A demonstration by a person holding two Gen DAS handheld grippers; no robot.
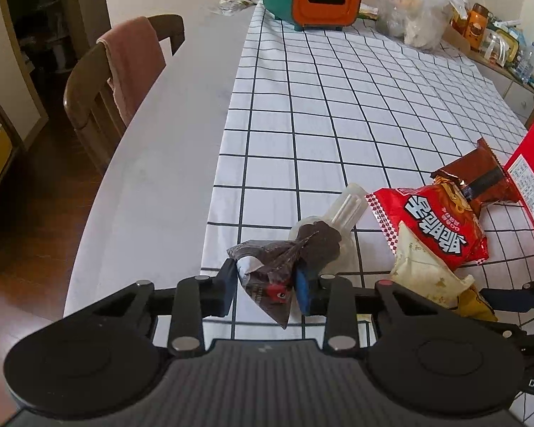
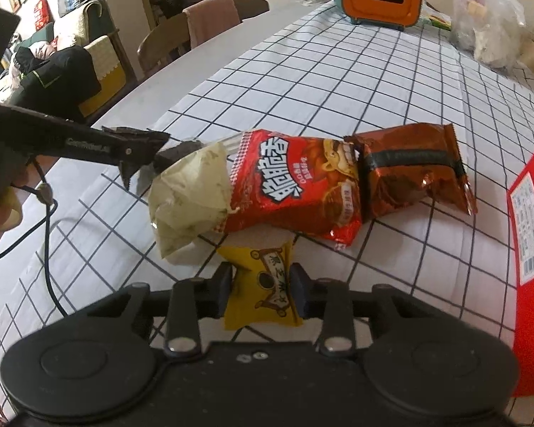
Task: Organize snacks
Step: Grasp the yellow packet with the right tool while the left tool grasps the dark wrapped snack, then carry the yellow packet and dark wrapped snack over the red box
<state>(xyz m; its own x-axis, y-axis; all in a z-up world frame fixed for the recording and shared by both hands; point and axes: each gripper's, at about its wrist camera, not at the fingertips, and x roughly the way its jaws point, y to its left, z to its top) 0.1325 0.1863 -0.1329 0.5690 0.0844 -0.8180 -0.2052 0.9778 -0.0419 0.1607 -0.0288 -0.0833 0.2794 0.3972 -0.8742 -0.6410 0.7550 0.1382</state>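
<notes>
Home dining room: checked tablecloth [image 1: 338, 114], wooden chair [image 1: 89, 106], probably sofa [image 2: 71, 60] behind.

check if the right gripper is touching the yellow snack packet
Touching. The right wrist view shows the right gripper with both fingers pressed against the sides of the yellow snack packet.

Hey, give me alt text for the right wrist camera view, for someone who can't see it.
The right gripper is shut on a yellow snack packet just above a checked tablecloth. Ahead lie a cream packet, a red snack bag and a brown wrapper; the left gripper reaches in from the left, and a red box stands right.
</notes>
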